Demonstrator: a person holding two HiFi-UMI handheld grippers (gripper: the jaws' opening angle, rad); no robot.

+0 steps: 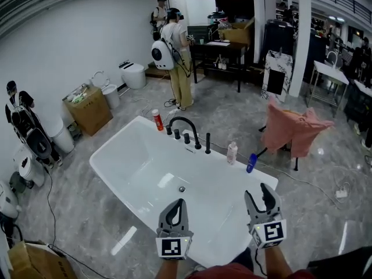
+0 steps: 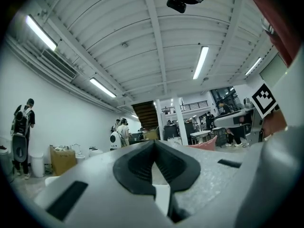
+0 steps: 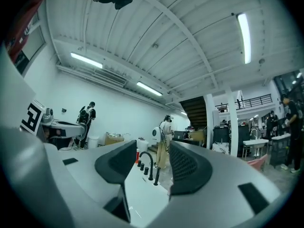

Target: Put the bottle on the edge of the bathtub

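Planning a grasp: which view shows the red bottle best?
Head view: red bottle stands whole on the tub rim by the faucet. Right gripper view catches only a sliver behind its jaw; left gripper view, nothing.

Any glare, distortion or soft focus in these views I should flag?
Head view: mild fisheye, dark corners, glare streaks on the glossy floor, soft sheen inside the bathtub. Left gripper view: heavy fisheye, round vignette, shut left gripper blurred up close, ceiling light blown out. Right gripper view: same distortion, open right gripper soft, background sharp.
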